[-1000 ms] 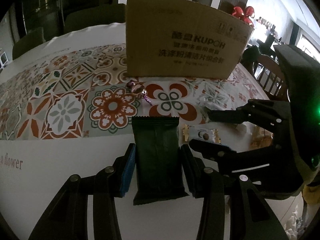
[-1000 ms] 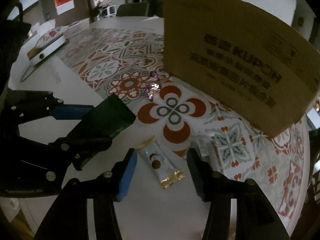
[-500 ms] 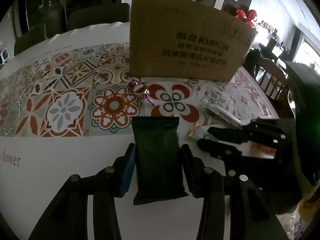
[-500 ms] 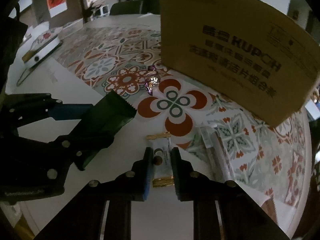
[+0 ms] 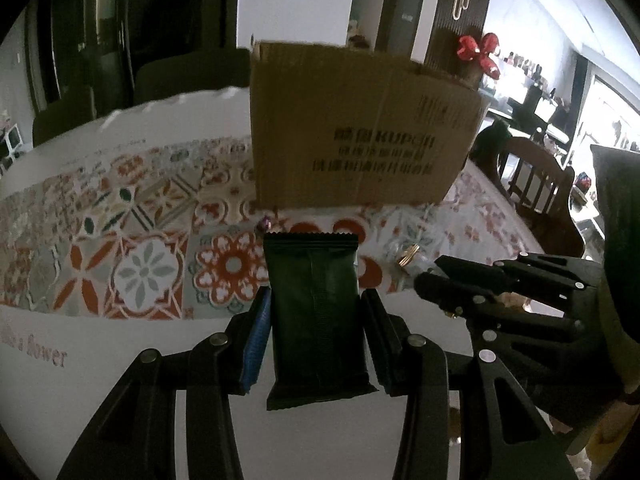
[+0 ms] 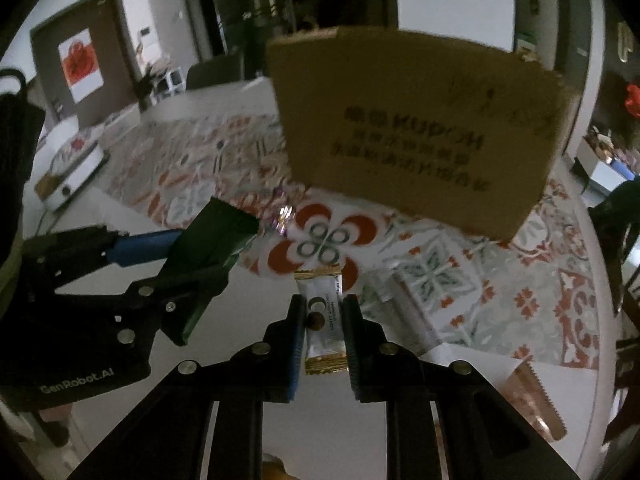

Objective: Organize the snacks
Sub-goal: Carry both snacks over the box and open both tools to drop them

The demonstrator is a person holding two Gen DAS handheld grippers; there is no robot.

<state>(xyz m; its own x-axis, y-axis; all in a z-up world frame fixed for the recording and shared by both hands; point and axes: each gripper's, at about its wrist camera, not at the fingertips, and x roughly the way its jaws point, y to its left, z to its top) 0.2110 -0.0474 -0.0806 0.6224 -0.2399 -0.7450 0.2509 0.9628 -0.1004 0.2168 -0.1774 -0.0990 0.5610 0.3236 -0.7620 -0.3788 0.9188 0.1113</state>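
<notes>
My left claw pinches a dark green snack packet, and my right claw pinches a small white snack bar. Both are held above the desk, facing the cardboard box; a purple candy lies near the box.

Patterned tablecloth; wooden chair; red flower decoration; white appliance.

"KUPOH" printed in dark letters on the front of the cardboard box, with blurred lines of Chinese characters beneath. Left of the box, "a flower" on the tablecloth. "GenRobot.AI" on the left gripper body.
</notes>
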